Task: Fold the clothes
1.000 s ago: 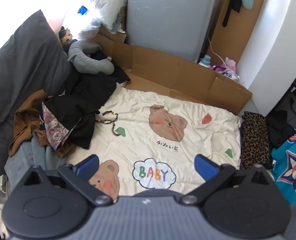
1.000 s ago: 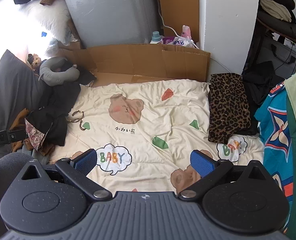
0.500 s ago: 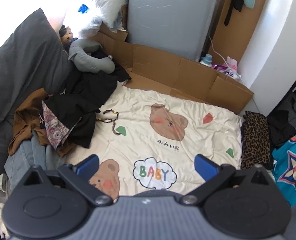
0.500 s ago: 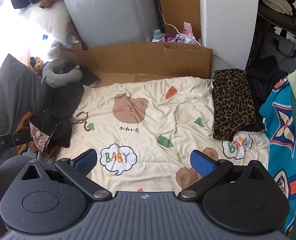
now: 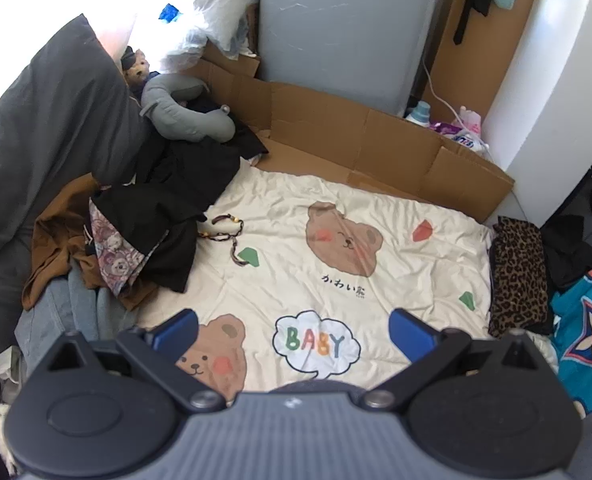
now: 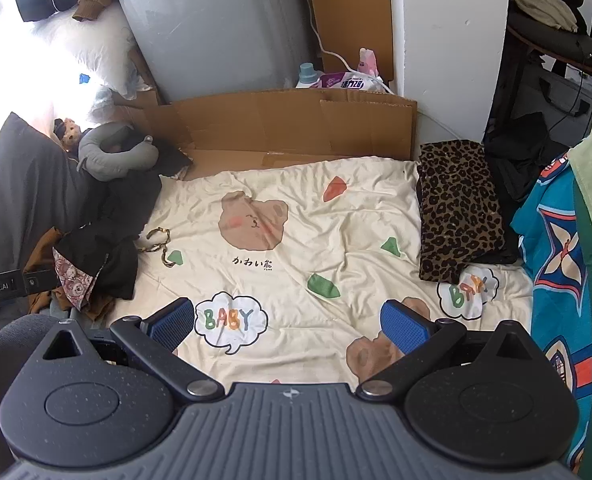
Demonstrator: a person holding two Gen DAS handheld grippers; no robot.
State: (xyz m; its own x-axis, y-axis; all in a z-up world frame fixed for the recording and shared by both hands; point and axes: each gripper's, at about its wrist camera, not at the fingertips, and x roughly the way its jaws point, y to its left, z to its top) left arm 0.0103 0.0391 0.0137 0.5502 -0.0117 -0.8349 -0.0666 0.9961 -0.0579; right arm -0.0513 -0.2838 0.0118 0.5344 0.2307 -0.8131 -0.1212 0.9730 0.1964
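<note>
Clothes point(image 5: 152, 216) heaped left, maybe tangled — grippers point(image 5: 294, 330) point(image 6: 288, 322) spread.

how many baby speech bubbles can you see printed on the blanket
2. One BABY bubble lies near the front between the right gripper's fingers; the other BABY bubble is at the right, just below the leopard-print garment. Clothes could hide more.
</note>
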